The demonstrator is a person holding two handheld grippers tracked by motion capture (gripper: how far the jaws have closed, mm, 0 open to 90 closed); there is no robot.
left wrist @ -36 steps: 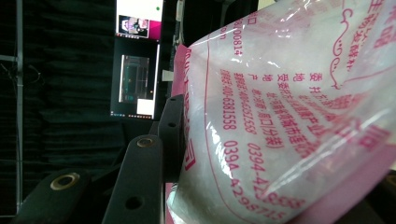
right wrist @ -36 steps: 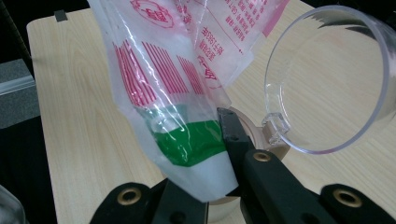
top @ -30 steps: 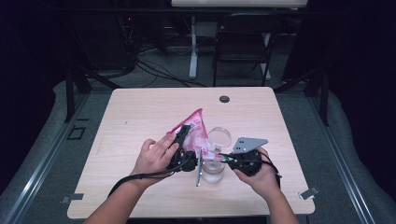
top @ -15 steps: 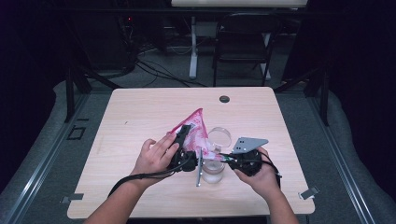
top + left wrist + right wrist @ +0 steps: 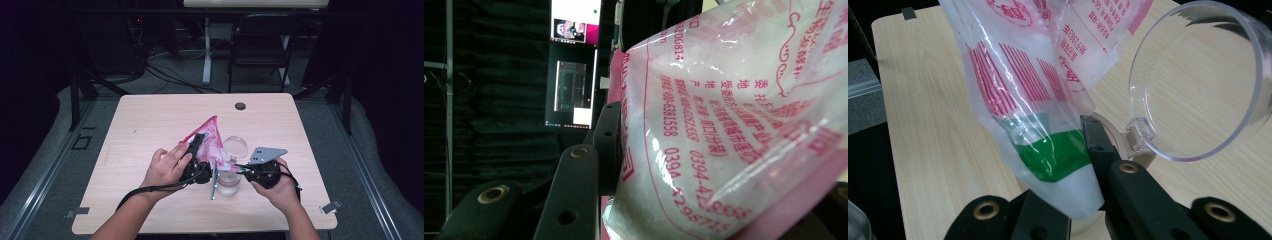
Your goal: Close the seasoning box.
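Note:
A pink-and-white printed plastic bag (image 5: 212,136) hangs tilted over a clear glass jar (image 5: 228,184) near the table's front middle. The jar's round clear lid (image 5: 235,146) stands swung open behind it. My left gripper (image 5: 200,152) is shut on the bag's upper body; in the left gripper view the bag (image 5: 734,125) presses against one black finger (image 5: 607,140). My right gripper (image 5: 1068,160), with its grey plate (image 5: 267,154), is shut on the bag's green lower corner (image 5: 1053,155) just above the jar mouth. The lid (image 5: 1198,80) rises to its right.
The light wooden table (image 5: 150,125) has a black round grommet (image 5: 240,106) near its far edge and metal clamps (image 5: 330,206) at its front corners. A dark chair (image 5: 260,45) and cables sit behind the table.

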